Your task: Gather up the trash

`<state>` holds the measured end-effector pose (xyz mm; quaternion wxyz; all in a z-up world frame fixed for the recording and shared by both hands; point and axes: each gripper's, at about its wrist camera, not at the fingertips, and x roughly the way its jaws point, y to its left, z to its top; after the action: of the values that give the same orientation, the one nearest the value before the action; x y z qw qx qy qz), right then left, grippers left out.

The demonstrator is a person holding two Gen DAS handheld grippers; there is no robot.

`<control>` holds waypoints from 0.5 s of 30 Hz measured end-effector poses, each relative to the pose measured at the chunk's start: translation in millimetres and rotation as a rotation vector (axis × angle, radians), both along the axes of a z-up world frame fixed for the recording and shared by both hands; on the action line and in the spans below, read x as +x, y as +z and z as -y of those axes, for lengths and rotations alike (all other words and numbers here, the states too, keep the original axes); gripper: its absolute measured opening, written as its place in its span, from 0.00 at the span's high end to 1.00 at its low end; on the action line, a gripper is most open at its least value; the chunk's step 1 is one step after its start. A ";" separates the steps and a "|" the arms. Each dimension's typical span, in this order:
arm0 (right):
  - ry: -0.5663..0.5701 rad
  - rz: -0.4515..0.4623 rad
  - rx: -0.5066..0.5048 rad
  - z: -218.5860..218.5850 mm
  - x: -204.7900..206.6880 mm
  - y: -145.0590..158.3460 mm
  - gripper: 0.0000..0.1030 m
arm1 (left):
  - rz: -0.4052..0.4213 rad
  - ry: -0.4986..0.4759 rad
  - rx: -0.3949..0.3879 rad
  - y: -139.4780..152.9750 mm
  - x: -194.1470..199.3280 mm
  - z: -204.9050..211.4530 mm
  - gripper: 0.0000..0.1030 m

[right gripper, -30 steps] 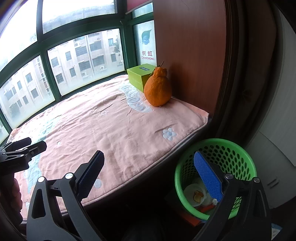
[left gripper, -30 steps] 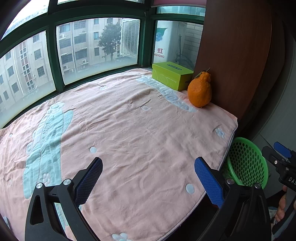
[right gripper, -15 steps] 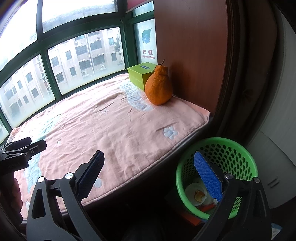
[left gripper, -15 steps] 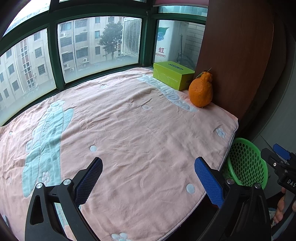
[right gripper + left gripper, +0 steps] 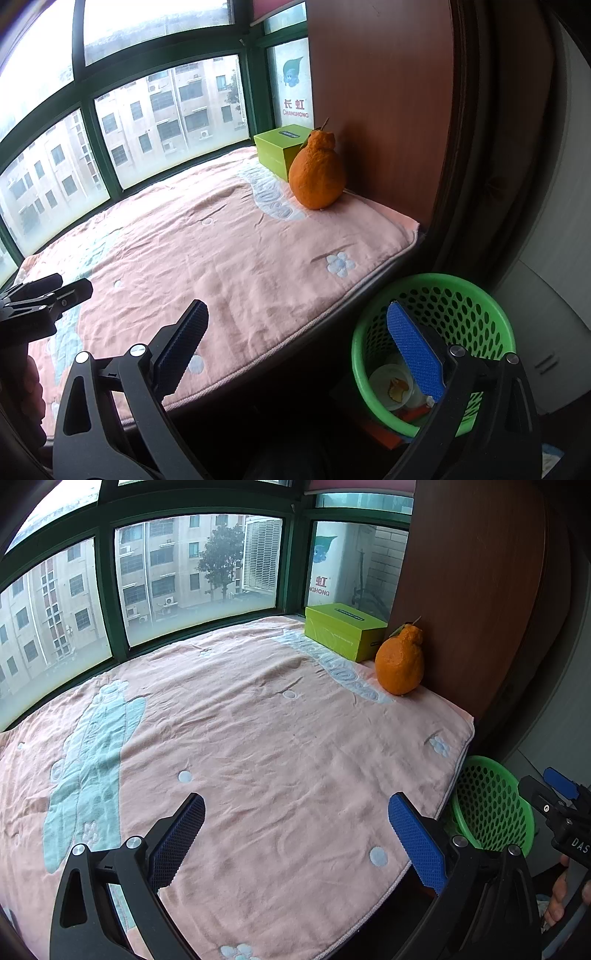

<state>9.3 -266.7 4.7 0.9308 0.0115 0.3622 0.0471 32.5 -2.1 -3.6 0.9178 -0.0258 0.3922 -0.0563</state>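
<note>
A green mesh basket (image 5: 480, 295) stands on the floor below the platform's right edge; it holds a white cup (image 5: 388, 384) and other scraps. It also shows in the left wrist view (image 5: 487, 805). My left gripper (image 5: 295, 834) is open and empty over the pink blanket (image 5: 258, 738). My right gripper (image 5: 295, 343) is open and empty, hovering over the platform edge, its right finger above the basket. No loose trash shows on the blanket.
A large orange fruit (image 5: 400, 664) and a green tissue box (image 5: 343, 635) sit at the back right against a brown wooden panel (image 5: 472, 572). Windows (image 5: 184, 572) run along the back. A white cabinet (image 5: 546, 314) stands right of the basket.
Both views shift only slightly; the grippers drift a little back from the platform. Both stay open and empty.
</note>
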 end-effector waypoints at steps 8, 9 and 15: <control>0.002 -0.001 0.004 0.2 0.0 0.1 0.06 | 0.000 -0.002 0.001 1.4 -0.6 4.3 0.07; 0.000 0.000 0.003 0.1 -0.2 0.0 0.06 | 0.001 -0.002 0.002 1.4 -0.5 5.1 0.07; 0.000 -0.003 0.002 -1.2 -0.2 0.2 0.06 | 0.003 0.003 0.001 1.2 -1.3 5.9 0.07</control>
<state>9.1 -265.5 4.9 0.9303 0.0127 0.3635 0.0476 31.2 -8.1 -2.4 0.9184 -0.0257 0.3909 -0.0550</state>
